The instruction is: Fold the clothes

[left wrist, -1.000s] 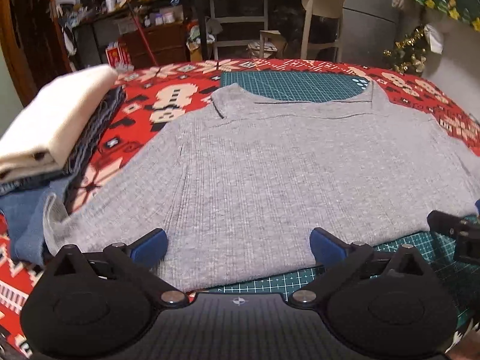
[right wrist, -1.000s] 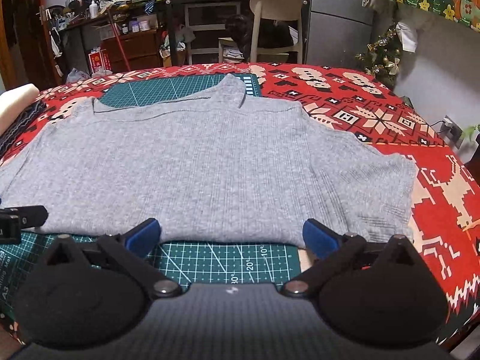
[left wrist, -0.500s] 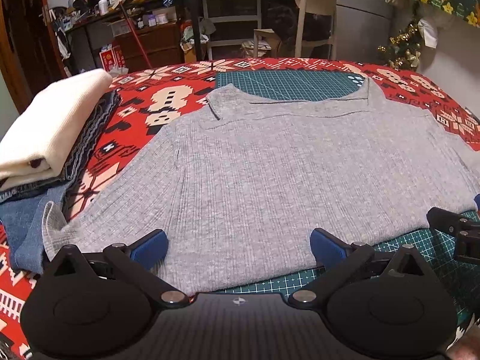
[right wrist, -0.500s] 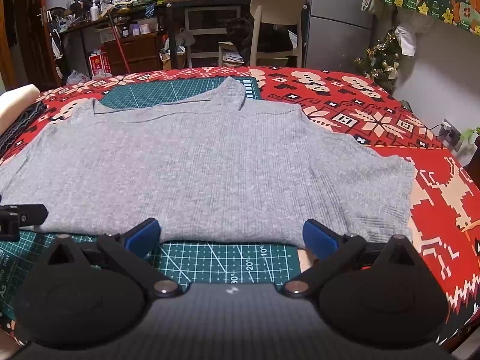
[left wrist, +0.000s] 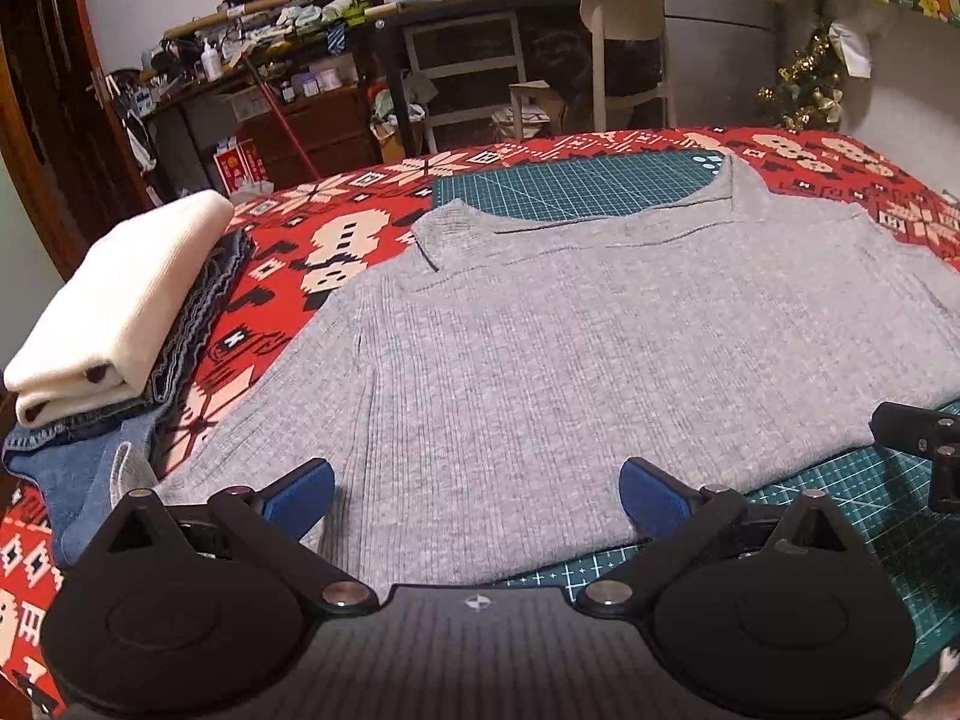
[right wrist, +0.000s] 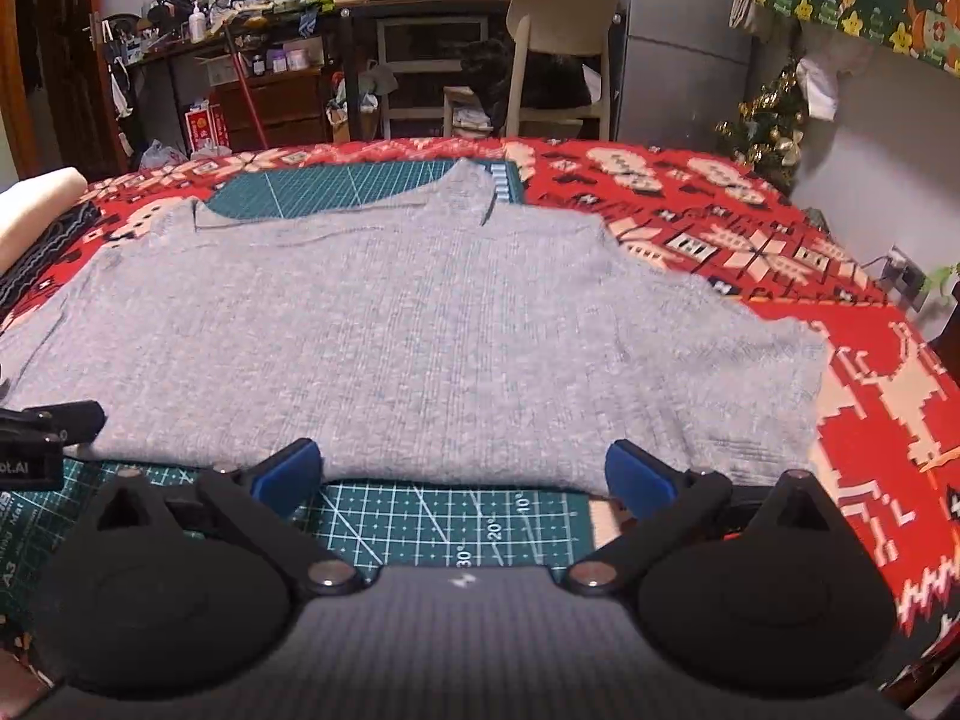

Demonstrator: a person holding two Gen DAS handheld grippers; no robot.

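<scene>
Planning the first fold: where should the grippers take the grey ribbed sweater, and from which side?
Grip the grey ribbed sweater by its near hem, one gripper towards each corner, coming from the near edge. It lies flat, collar away, and the hem rests on the green cutting mat right before the open left gripper and open right gripper. The left one's jaws have just been closing slightly, no fabric pinched.

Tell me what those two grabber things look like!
The left gripper and right gripper look alike: black plastic, round disc shapes at each side, silver pins at the joints, a ribbed dark body with a small white mark, and two fingers tipped with blue pads. No cables or sleeves show.
</scene>
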